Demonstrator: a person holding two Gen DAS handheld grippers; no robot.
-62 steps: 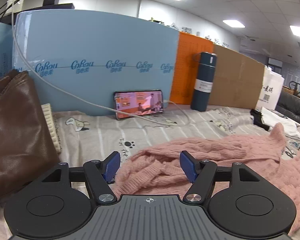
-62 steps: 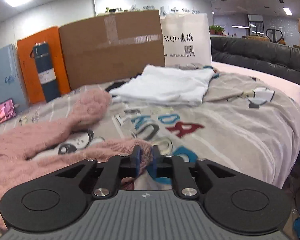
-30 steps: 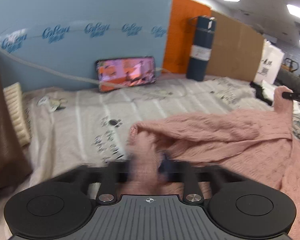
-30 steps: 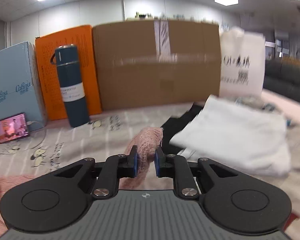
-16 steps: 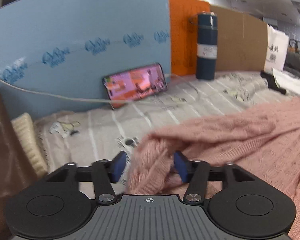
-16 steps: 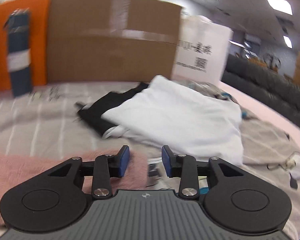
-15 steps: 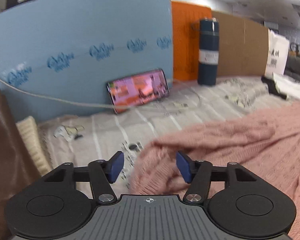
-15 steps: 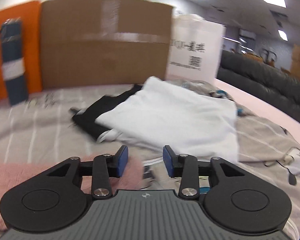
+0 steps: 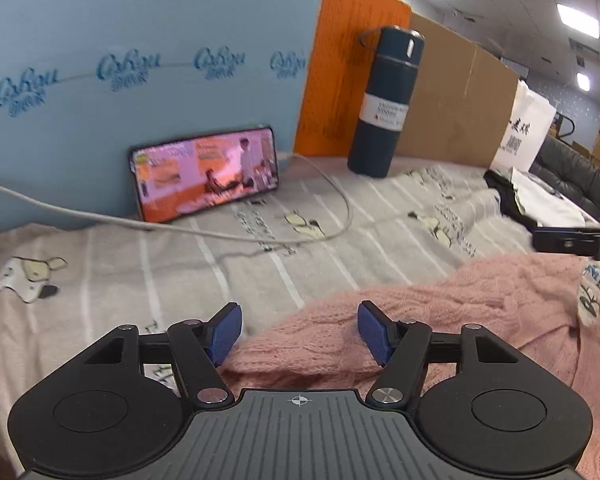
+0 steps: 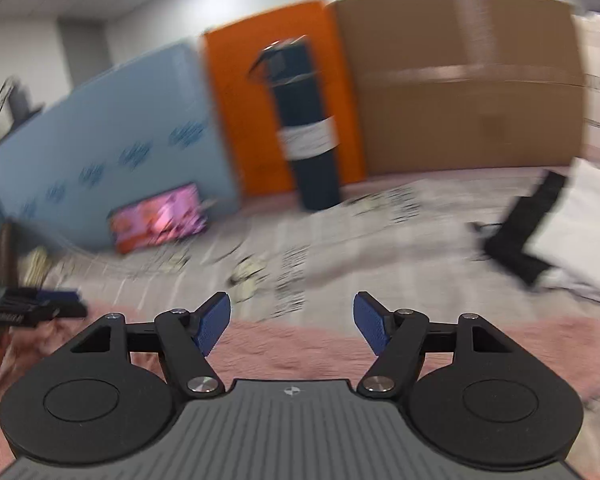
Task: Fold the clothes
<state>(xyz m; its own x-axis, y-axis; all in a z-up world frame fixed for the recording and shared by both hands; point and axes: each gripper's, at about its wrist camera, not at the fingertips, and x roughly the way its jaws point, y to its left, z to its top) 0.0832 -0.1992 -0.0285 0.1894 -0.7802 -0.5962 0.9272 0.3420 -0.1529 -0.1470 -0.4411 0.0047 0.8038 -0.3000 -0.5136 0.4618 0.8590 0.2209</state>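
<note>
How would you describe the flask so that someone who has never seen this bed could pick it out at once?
Start at the row of big boards and boxes standing along the far edge of the bed. Where the orange board meets the cardboard box, the flask stands upright on the bedding. It is the only tall dark blue cylinder there, with a white label band and a loop at its cap.

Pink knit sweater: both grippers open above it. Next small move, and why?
Probably lower the left gripper and close on the pink knit sweater edge lying between its open jaws; the right gripper is also open, holding nothing, so neither grips it.
</note>
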